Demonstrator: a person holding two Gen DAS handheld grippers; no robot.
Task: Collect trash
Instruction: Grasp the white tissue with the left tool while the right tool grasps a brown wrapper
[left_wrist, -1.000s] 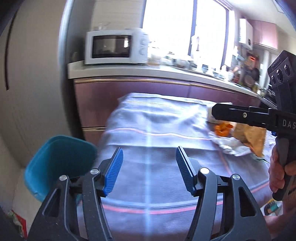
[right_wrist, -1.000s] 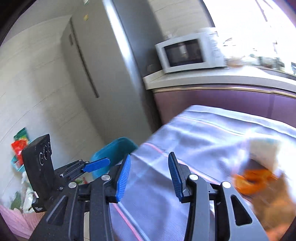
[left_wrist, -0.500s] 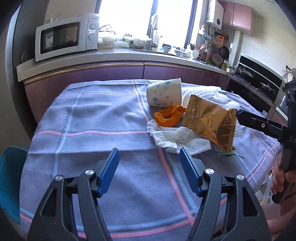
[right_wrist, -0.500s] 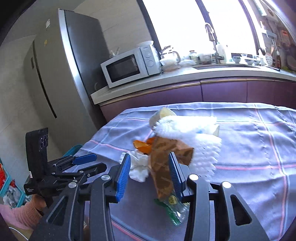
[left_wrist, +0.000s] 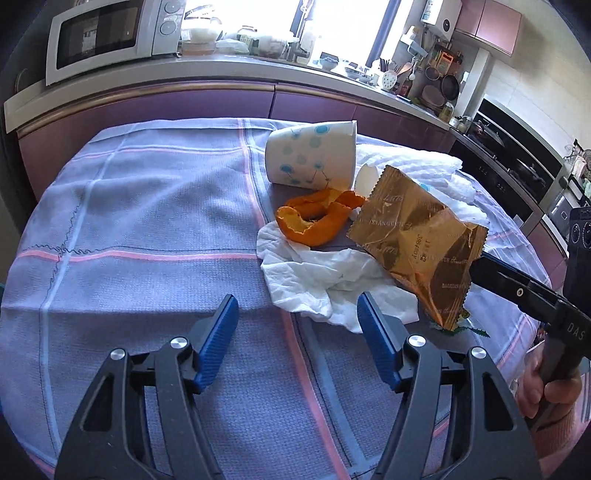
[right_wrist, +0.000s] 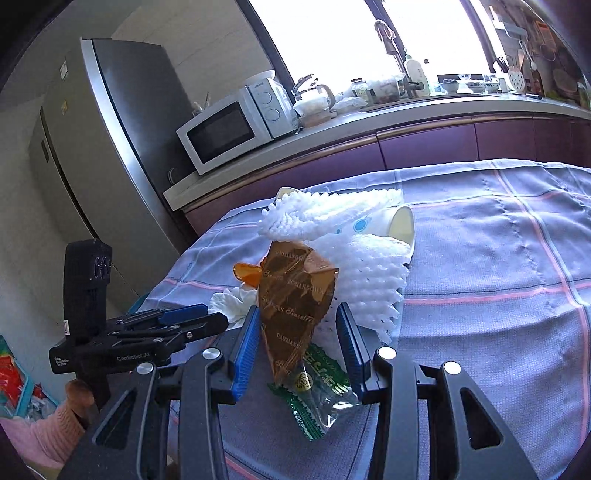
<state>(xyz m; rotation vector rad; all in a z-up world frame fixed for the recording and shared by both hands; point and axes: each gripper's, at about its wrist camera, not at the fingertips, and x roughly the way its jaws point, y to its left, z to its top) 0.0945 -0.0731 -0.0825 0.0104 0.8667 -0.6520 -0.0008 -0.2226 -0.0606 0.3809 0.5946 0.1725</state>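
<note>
Straddling the gold wrapper (right_wrist: 295, 314) with my right gripper (right_wrist: 295, 347), jaws open, ready to pinch; left gripper (left_wrist: 295, 332) open, waiting by the tissue (left_wrist: 325, 280)

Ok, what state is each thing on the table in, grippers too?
Left gripper: open, empty.
Right gripper: open, around the gold wrapper, not shut on it.
Cup: tipped on its side.
Tissue: crumpled.
Orange peel: loose, curled.
Green wrapper: flat under the gold one.
</note>
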